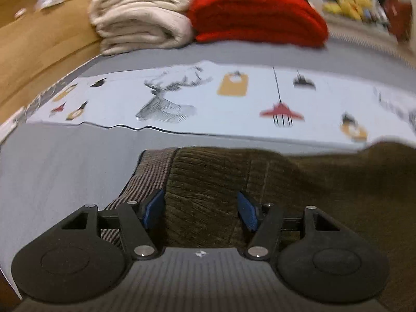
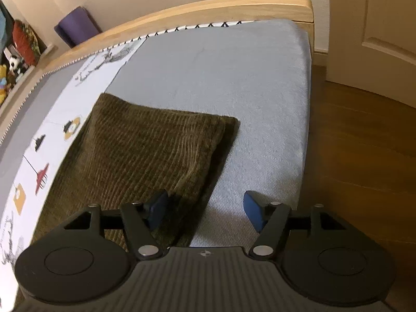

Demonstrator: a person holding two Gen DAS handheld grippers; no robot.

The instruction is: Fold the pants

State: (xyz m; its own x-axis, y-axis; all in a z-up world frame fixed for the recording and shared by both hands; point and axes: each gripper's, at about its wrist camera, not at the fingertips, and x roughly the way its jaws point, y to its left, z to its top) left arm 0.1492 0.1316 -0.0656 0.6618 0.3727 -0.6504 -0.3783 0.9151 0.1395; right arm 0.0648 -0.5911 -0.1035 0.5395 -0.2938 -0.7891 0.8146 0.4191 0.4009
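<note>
Olive-brown corduroy pants [image 1: 286, 182] lie on the grey bed cover, with a striped lining band [image 1: 148, 174] showing at their left end. My left gripper [image 1: 200, 212] is open just above the pants near that band, nothing between its blue pads. In the right wrist view the pants [image 2: 145, 156] lie folded double, their far end a neat corner. My right gripper [image 2: 205, 212] is open and empty, straddling the pants' right edge, one pad over the fabric and one over the bed cover.
A white printed sheet [image 1: 208, 98] with a deer drawing lies behind the pants. Folded cream blanket [image 1: 140, 15] and red blanket [image 1: 257, 15] are stacked at the back. The wooden bed frame [image 2: 208, 13] edges the bed [image 2: 234, 78]; wooden floor [image 2: 364, 143] and a door lie to the right.
</note>
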